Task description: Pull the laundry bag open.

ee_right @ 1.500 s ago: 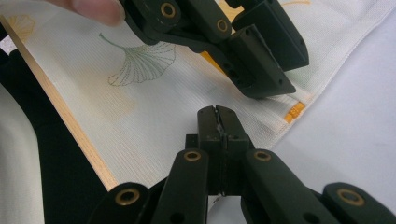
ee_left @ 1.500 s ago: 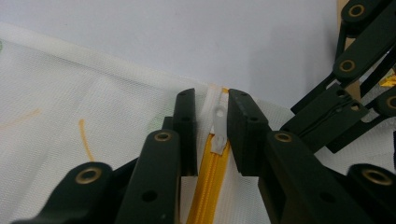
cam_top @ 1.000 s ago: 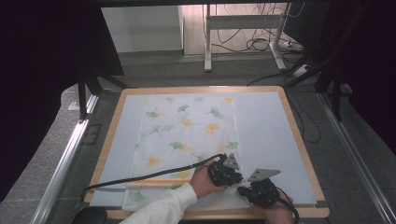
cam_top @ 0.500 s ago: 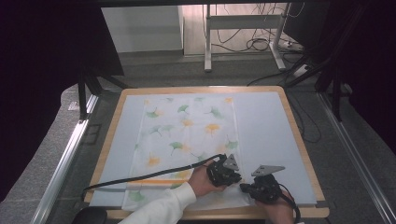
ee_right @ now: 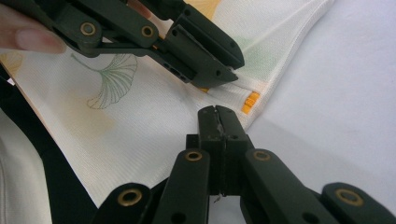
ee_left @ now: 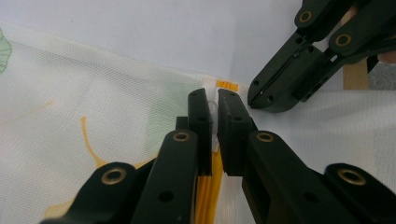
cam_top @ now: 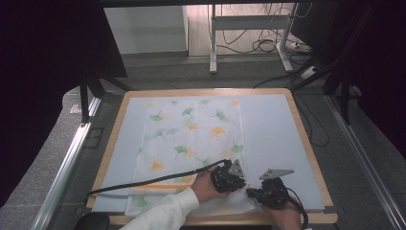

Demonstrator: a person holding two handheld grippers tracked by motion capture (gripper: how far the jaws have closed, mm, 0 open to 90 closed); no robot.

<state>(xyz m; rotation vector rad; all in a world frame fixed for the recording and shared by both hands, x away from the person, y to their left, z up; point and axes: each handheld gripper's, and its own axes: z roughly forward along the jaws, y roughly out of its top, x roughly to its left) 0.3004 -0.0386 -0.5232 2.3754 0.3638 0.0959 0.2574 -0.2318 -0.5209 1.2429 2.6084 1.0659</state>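
At the table's [cam_top: 306, 143] near edge, the left gripper [ee_left: 214, 100] clamps the cloth's [cam_top: 191, 143] hem; the right gripper [ee_right: 217, 114] is pressed together, empty.

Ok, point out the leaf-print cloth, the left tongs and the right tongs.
leaf-print cloth [cam_top: 191, 139]: high view, middle of the fabric.
left tongs [ee_left: 212, 100]: left gripper view, between the tips.
right tongs [ee_right: 218, 112]: right gripper view, between the tips.
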